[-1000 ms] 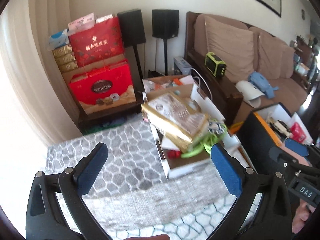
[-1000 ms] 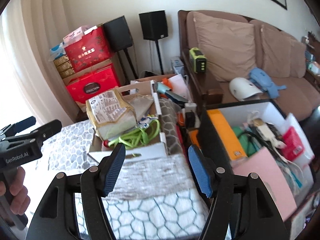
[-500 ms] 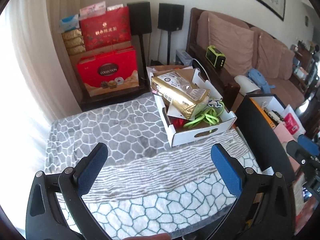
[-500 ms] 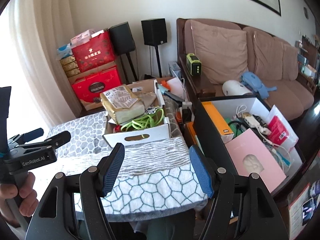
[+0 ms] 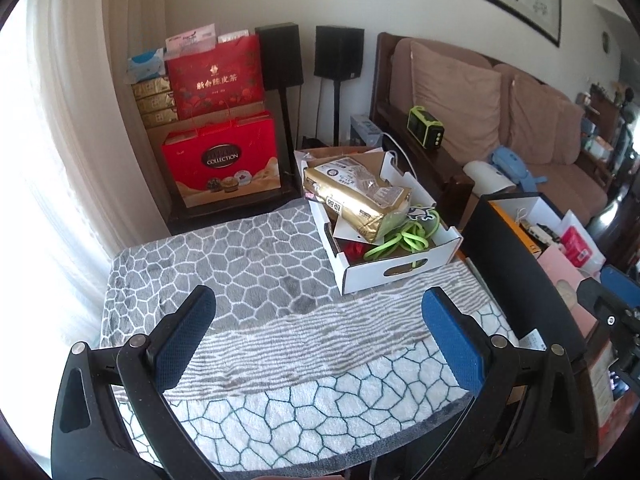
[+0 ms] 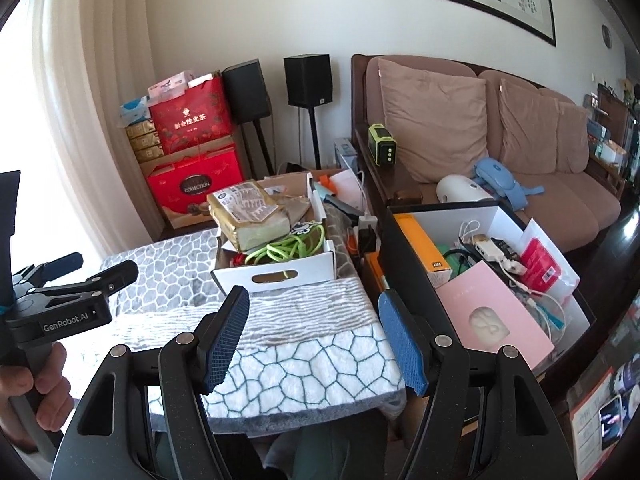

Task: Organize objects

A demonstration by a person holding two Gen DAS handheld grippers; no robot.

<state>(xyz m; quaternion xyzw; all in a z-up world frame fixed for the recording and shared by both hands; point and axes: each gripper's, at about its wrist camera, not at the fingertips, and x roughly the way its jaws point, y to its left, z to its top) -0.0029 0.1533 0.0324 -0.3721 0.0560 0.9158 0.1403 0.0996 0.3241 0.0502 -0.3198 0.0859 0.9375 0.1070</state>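
Left gripper (image 5: pixel 318 314): spread wide, nothing between the pads, hanging over the near edge of the blanket-covered table (image 5: pixel 224 280). Right gripper (image 6: pixel 312 320): also spread, empty, poised above the table's near right corner.

Out at one o'clock from the left gripper, twelve o'clock from the right: a white cardboard tray (image 6: pixel 276 276) at the table's far right, heaped with a gold foil pack (image 5: pixel 356 200) lying tilted across the top, a coil of green cord (image 5: pixel 400 240) at its near end, something red beneath. At two o'clock from the right gripper, off the table: a black-walled bin (image 6: pixel 404 256) crowded with boxes, cables and a pink box (image 6: pixel 484 312).

Likely trouble: tugging the cord first could drag the leaning pack off the heap; a narrow pinch on slick foil could slip; cord loops could snag the tray wall and pull the light tray toward the table edge.
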